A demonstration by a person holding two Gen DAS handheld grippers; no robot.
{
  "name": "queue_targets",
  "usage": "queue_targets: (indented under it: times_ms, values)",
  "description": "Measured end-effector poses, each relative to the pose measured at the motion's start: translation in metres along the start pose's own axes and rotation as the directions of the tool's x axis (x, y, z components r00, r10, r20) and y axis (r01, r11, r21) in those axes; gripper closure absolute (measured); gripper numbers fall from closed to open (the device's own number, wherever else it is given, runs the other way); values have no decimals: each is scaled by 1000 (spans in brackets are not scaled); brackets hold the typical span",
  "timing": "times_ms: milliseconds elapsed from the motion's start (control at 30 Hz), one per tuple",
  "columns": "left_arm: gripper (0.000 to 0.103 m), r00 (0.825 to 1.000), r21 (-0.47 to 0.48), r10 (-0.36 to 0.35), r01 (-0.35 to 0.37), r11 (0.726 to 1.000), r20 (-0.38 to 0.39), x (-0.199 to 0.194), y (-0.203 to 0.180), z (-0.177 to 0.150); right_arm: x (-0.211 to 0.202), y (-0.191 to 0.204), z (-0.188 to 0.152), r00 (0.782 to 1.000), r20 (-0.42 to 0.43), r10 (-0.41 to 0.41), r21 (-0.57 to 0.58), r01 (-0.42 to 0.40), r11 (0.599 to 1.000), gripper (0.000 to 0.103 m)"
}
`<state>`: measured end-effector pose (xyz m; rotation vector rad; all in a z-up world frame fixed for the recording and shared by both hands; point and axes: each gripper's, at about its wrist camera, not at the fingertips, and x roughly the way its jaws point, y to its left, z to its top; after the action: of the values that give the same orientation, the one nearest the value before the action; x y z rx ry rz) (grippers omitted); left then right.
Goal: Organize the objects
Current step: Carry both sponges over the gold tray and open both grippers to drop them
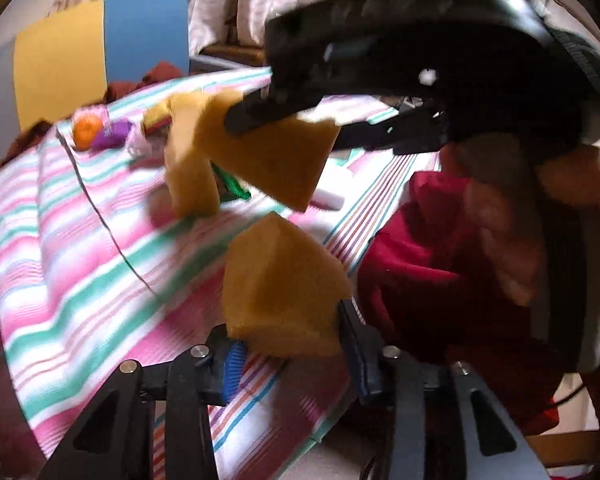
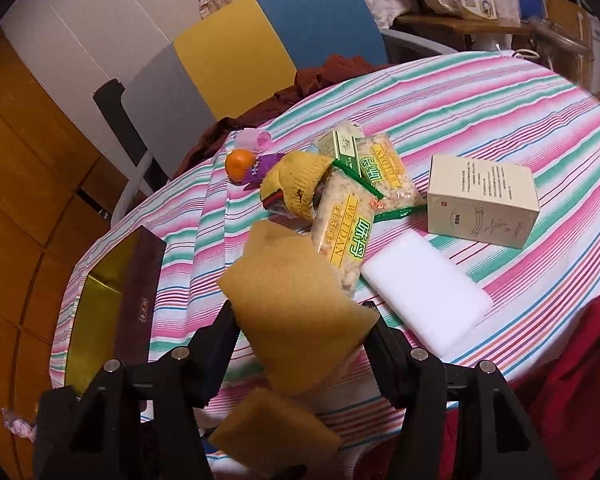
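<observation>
Left wrist view: the left tool (image 1: 288,332) is clamped on a yellow sponge (image 1: 284,288), pads pressing its sides, raised over the striped cloth (image 1: 80,248) of the desk. Ahead, the right tool (image 1: 284,128) grips a second yellow sponge (image 1: 272,156), also in the air; the picture is blurred here, so the exact contact is hard to read. A person's hand (image 1: 540,208) and red sleeve (image 1: 428,264) show at right. Far back lie an orange (image 1: 86,130) and a purple item (image 1: 112,136).

Right wrist view: the right tool (image 2: 300,328) is closed on its sponge (image 2: 296,300), fingers squeezing both edges. Below it, the other sponge (image 2: 276,428) appears low in the frame. On the desk beyond rest two snack packets (image 2: 364,200), a yellow knitted piece (image 2: 300,184), a white foam block (image 2: 424,292), a beige carton (image 2: 484,204), and a dark box with gold lining (image 2: 116,300) at the left edge.

Judging from this, sorting looks only begun: both sponges are lifted but placed nowhere, and everything else sits in a loose heap mid-desk. The gold-lined box appears to hold nothing; whether it is the destination I cannot tell.
</observation>
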<state>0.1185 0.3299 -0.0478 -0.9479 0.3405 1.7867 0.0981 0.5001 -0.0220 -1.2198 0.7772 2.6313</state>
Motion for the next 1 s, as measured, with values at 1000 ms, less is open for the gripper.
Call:
queue_targets:
  times_ms: [1000]
  values:
    - [61, 893, -564, 410, -245, 789, 186, -193, 218, -85, 54, 209, -45, 968, -133, 212, -222, -237, 946, 42]
